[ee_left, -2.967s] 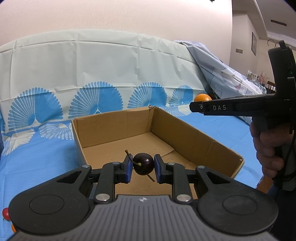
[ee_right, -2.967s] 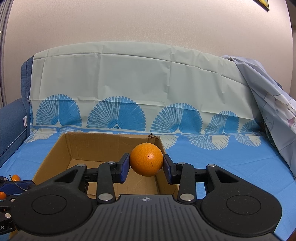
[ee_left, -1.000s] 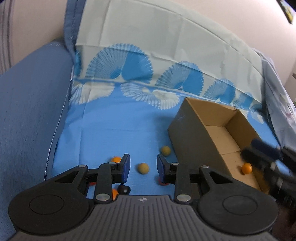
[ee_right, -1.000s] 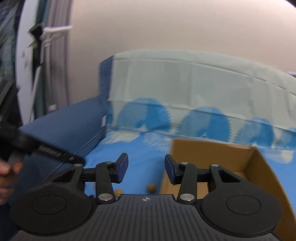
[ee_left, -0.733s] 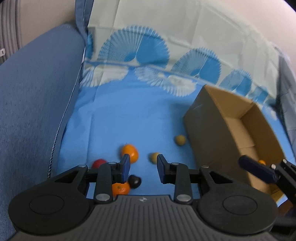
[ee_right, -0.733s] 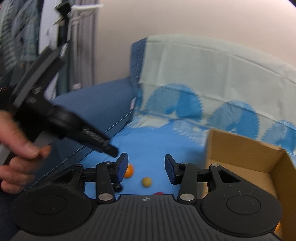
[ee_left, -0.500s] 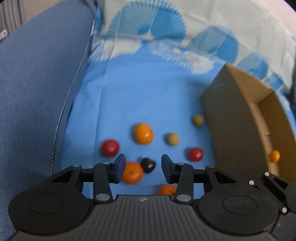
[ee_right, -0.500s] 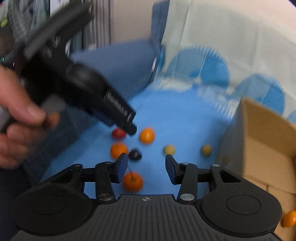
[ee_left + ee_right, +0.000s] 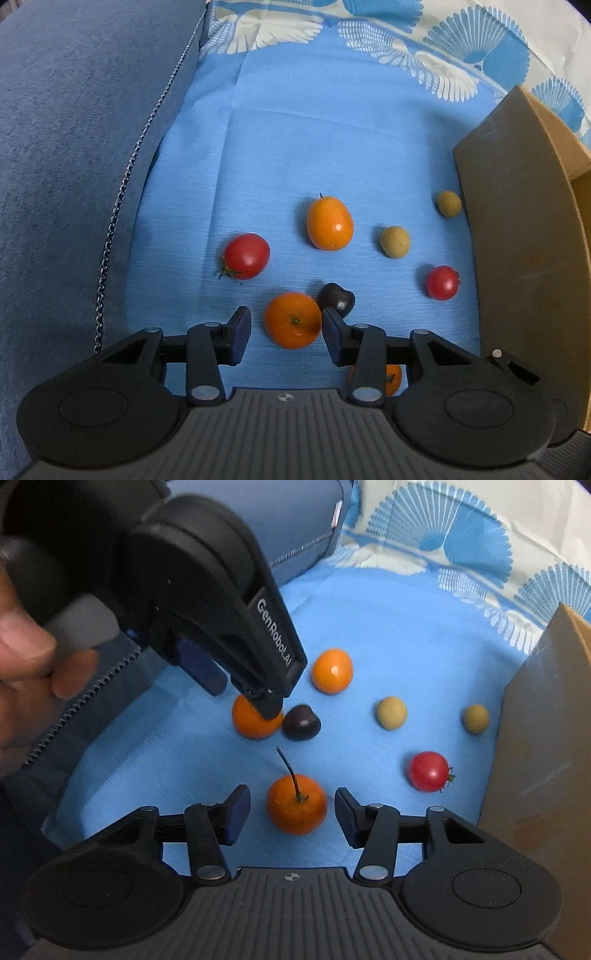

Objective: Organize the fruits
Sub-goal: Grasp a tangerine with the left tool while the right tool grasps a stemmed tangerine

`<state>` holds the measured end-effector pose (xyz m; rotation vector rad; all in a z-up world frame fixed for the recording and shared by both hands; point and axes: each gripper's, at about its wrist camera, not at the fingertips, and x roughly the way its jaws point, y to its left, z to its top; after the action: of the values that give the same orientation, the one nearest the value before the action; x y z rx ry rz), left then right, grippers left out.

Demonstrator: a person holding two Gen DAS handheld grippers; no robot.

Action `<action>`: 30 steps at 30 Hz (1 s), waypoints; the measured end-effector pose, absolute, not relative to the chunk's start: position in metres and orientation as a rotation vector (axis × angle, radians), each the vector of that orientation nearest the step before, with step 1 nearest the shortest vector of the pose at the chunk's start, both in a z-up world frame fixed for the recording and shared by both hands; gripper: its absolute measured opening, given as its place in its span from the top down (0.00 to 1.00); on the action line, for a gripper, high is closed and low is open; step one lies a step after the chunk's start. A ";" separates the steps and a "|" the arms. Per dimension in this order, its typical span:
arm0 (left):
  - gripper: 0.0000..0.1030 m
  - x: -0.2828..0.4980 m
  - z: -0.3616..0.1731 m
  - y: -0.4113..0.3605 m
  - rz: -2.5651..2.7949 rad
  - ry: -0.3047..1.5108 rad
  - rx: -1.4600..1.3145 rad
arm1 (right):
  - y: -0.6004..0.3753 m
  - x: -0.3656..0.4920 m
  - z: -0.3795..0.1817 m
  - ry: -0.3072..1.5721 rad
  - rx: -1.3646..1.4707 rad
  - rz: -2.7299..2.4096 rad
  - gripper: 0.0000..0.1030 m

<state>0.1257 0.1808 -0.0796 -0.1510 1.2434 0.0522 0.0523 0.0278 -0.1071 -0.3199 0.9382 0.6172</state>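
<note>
Two hand-held grippers hang over fruit scattered on a blue cloth beside a cardboard box [image 9: 517, 229]. The left hand-held gripper [image 9: 286, 330], jaws apart, brackets an orange [image 9: 293, 320] that seems untouched. The right hand-held gripper [image 9: 291, 810], its jaws just widening, straddles a stemmed orange fruit [image 9: 296, 804] without pinching it.

Both cams ride on the grippers and look steeply down, close over the blue cloth [image 9: 332, 147]. The left one looks past its fingers [image 9: 236, 334] from the sofa [image 9: 74, 147] side, box [image 9: 517, 221] at its right edge. The right one sits a bit further right, with the left gripper [image 9: 236, 686] poking in top left. Both see the same fruit patch, like the dark cherry [image 9: 336, 299] [image 9: 301, 722].
</note>
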 end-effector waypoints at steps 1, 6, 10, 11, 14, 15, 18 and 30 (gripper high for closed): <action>0.54 0.127 -0.081 0.179 0.056 1.242 -0.144 | 0.028 0.053 -0.109 0.947 -0.318 0.612 0.49; 0.54 0.132 -0.088 0.177 0.038 1.245 -0.143 | 0.030 0.058 -0.112 0.962 -0.310 0.617 0.52; 0.55 0.134 -0.092 0.174 0.028 1.244 -0.132 | 0.031 0.059 -0.115 0.963 -0.325 0.610 0.59; 0.56 0.135 -0.093 0.174 0.027 1.245 -0.128 | 0.030 0.059 -0.116 0.962 -0.328 0.607 0.61; 0.56 0.135 -0.093 0.175 0.025 1.248 -0.129 | 0.029 0.060 -0.114 0.964 -0.313 0.612 0.62; 0.56 0.135 -0.093 0.175 0.023 1.248 -0.132 | 0.029 0.060 -0.114 0.963 -0.312 0.611 0.62; 0.56 0.134 -0.093 0.176 0.015 1.254 -0.130 | 0.029 0.058 -0.112 0.956 -0.315 0.610 0.62; 0.60 0.132 -0.088 0.171 0.028 1.228 -0.070 | 0.023 0.052 -0.107 0.930 -0.317 0.582 0.62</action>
<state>0.1325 0.1707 -0.0880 -0.0696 1.2280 0.0280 0.0521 0.0228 -0.1068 -0.3174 0.9303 0.5821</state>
